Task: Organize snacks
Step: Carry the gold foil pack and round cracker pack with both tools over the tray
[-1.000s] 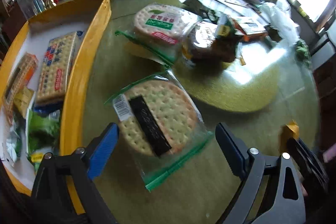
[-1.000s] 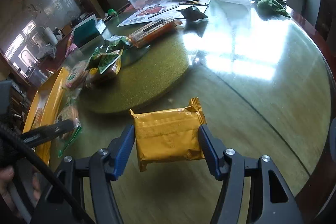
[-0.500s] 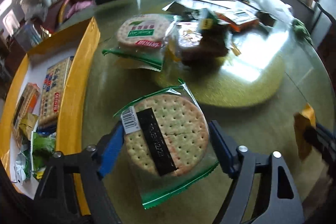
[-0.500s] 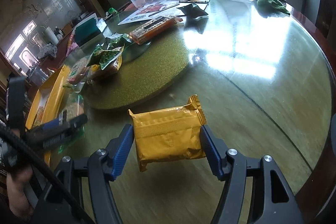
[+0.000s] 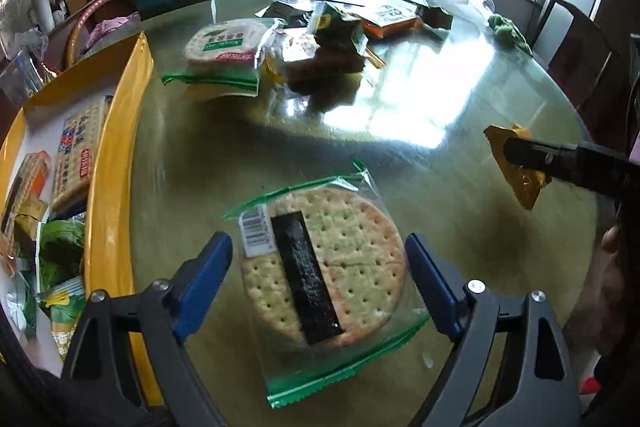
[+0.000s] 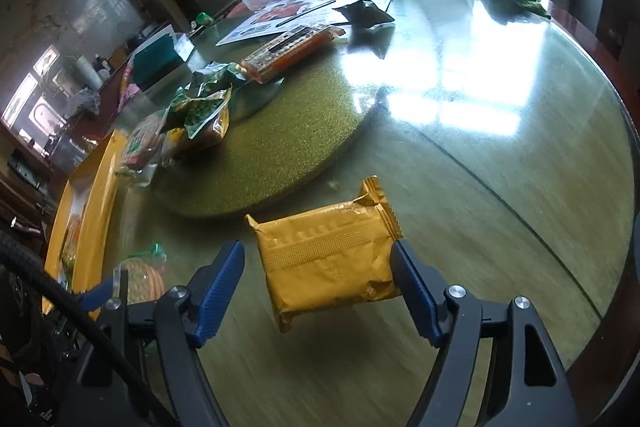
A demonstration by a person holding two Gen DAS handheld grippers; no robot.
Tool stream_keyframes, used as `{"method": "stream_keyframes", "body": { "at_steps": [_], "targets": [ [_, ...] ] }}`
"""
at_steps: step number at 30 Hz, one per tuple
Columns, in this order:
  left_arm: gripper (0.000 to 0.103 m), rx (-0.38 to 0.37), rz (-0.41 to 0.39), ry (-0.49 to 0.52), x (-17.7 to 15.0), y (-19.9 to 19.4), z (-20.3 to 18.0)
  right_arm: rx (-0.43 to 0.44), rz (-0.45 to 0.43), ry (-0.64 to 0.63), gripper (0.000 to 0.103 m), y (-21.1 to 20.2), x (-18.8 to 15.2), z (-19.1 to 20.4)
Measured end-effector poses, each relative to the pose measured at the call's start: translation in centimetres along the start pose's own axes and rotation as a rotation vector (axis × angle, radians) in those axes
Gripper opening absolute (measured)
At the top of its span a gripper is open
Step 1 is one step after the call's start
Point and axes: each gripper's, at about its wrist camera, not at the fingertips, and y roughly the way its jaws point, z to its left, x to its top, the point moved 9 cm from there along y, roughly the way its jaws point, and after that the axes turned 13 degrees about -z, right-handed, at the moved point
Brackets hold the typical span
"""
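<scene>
Two snacks sit framed for pickup: the round cracker pack (image 5: pixel 324 267) lies flat on the glass table (image 5: pixel 460 163) between the left gripper (image 5: pixel 320 279), jaws wide and just reopening without touching; the right gripper (image 6: pixel 318 279) has just loosened around the gold packet (image 6: pixel 332 259), one pad apparently brushing it, beside the yellow tray (image 5: pixel 108 187).

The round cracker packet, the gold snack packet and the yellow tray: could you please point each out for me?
round cracker packet (image 5: pixel 344 259), left wrist view, on the cracker's face.
gold snack packet (image 6: pixel 328 263), right wrist view, middle of the wrapper.
yellow tray (image 5: pixel 116 163), left wrist view, on its near wall.
</scene>
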Motion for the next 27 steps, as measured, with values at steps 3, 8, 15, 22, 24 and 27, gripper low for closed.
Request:
{"method": "stream_keyframes", "body": {
  "at_steps": [3,8,15,22,24,27],
  "targets": [
    [0.076,0.001,-0.019,-0.019,0.5,0.2,0.4,-0.047,-0.011,-0.063,0.073,0.3,-0.1,0.3],
    [0.076,-0.033,-0.042,-0.003,0.2,-0.4,0.2,-0.087,-0.037,-0.092,0.057,-0.1,0.0,0.0],
    [0.076,-0.100,-0.148,-0.069,1.6,-3.9,1.0,-0.022,-0.067,-0.116,0.045,-1.3,0.3,3.0],
    [0.076,-0.180,-0.236,-0.203,4.3,-8.7,4.5,0.118,-0.072,-0.153,0.034,-1.9,0.5,8.4],
    [0.076,-0.174,-0.248,-0.230,4.9,-9.6,6.0,0.178,-0.062,-0.156,0.015,-2.0,0.4,10.6],
    [0.076,-0.172,-0.281,-0.304,6.0,-11.1,9.4,0.239,-0.056,-0.199,0.007,-1.9,0.6,14.3]
  ]
}}
